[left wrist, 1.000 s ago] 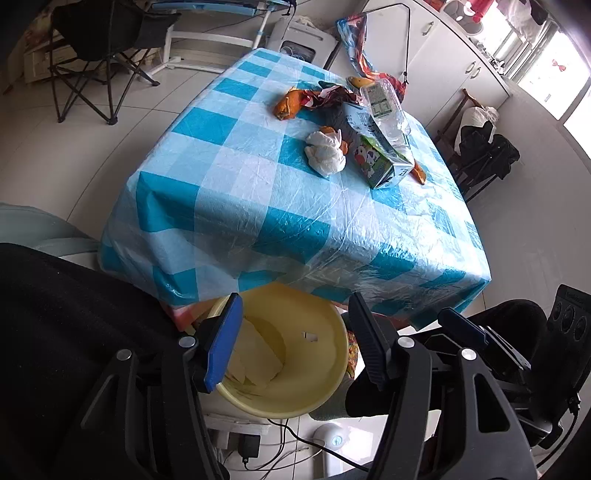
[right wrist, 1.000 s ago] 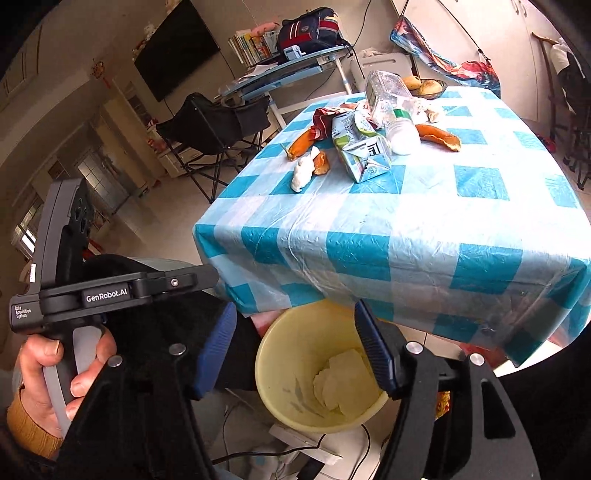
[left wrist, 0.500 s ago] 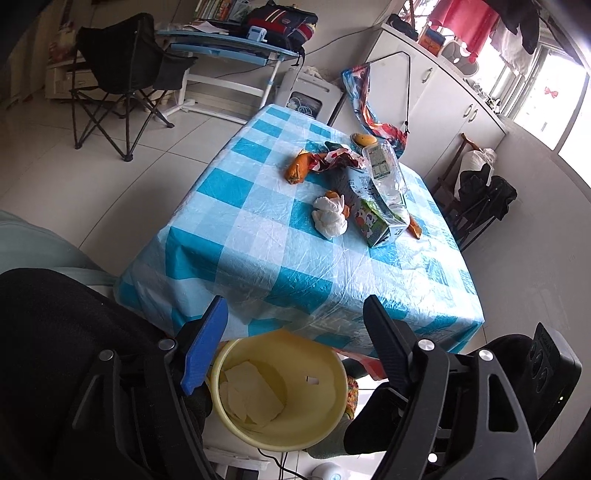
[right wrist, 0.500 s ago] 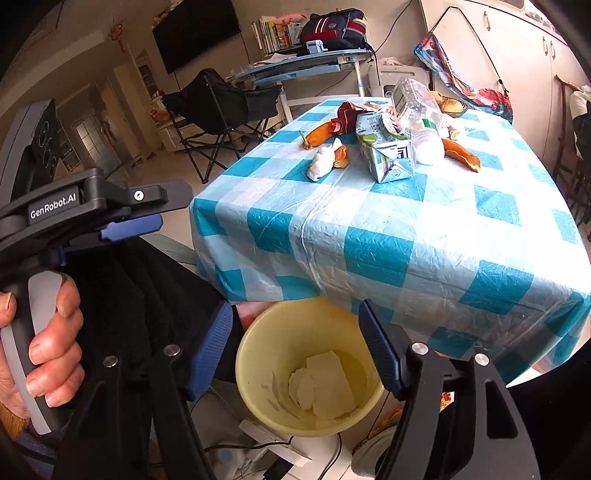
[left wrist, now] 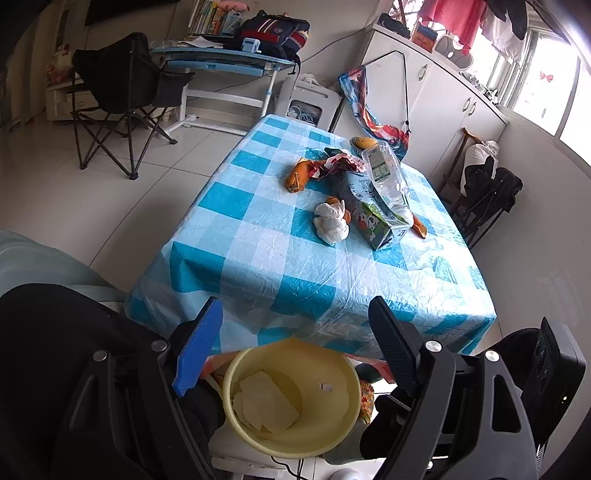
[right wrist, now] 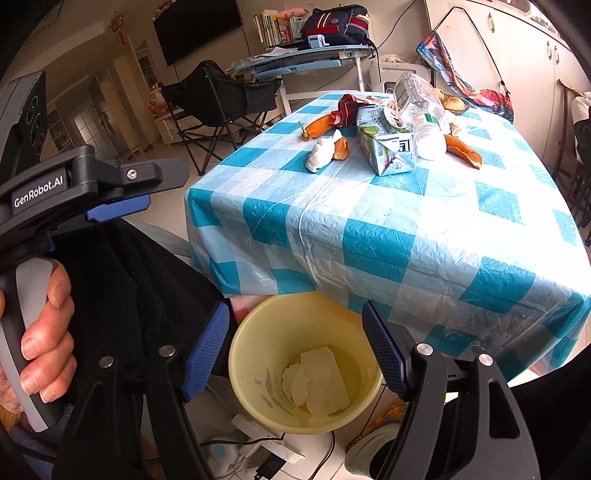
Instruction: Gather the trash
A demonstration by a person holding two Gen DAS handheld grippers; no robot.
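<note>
A yellow bin (left wrist: 343,373) stands on the floor under the near edge of the blue-checked table (left wrist: 258,251), with flat paper pieces (left wrist: 266,402) in it. On the table lie a milk carton (left wrist: 373,221), a crumpled tissue (left wrist: 330,221), a clear plastic bottle (left wrist: 384,173), orange peel (left wrist: 297,175) and a red wrapper (left wrist: 336,164). My left gripper (left wrist: 295,310) hovers over the bin, its jaws opening with nothing between them. My right gripper (right wrist: 295,310) hangs over the same bin (right wrist: 280,332), its jaws also opening and empty. The carton (right wrist: 384,147) and tissue (right wrist: 321,153) are far ahead.
A person's hand (right wrist: 40,332) grips the left gripper's handle. A black folding chair (left wrist: 122,92) and a desk with a backpack (left wrist: 273,29) stand beyond the table. White cabinets (left wrist: 443,96) line the right wall. A power strip and cables (right wrist: 258,439) lie beside the bin.
Both grippers' jaws have spread wider. Both views have tilted upward, so the bin sits lower in the frame and more of the room shows. The trash on the table has not moved.
</note>
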